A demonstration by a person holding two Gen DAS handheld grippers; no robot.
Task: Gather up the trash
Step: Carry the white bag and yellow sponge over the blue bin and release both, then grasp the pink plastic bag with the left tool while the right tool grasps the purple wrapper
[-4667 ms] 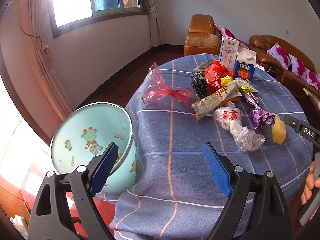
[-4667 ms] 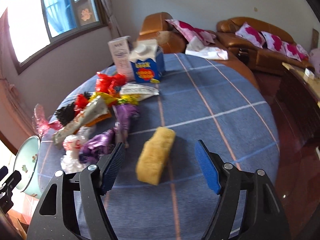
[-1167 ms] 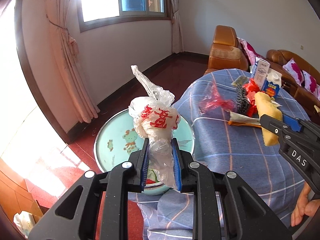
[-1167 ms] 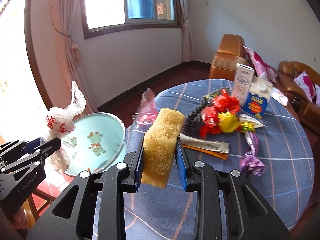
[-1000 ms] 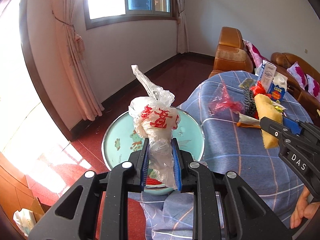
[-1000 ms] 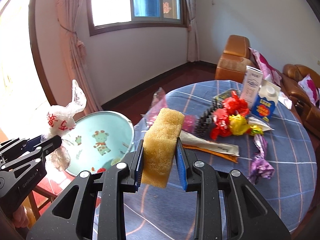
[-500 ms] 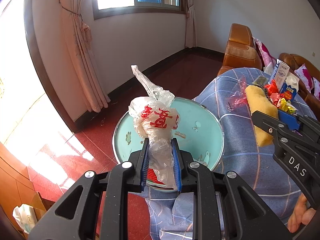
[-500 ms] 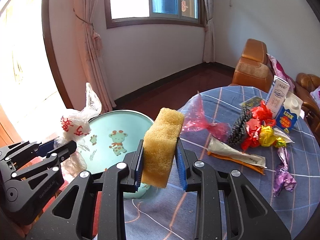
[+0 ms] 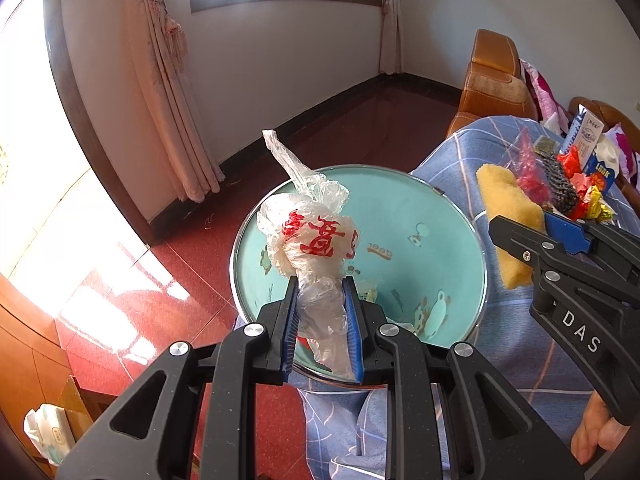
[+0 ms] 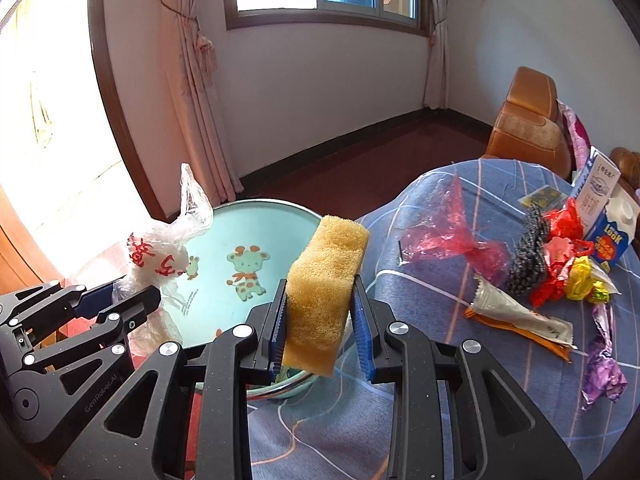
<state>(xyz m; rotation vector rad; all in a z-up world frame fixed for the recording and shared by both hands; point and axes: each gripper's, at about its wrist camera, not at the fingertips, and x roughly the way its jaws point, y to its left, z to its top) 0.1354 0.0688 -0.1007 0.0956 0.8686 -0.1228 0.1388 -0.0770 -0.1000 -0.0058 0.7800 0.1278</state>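
Crumpled plastic bag (image 9: 316,240) clamped in my left gripper (image 9: 322,330), sponge (image 10: 326,284) in my right gripper (image 10: 322,330), both over the bin (image 9: 420,216); wrappers (image 10: 560,268) at three o'clock remain.

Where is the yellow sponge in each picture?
Left wrist view: the yellow sponge is at the right, pinched in the right gripper, beside the bin.
Right wrist view: the sponge stands in the middle, between that gripper's blue pads.
Shared landmark: the turquoise bin with cartoon animals, beside the table.
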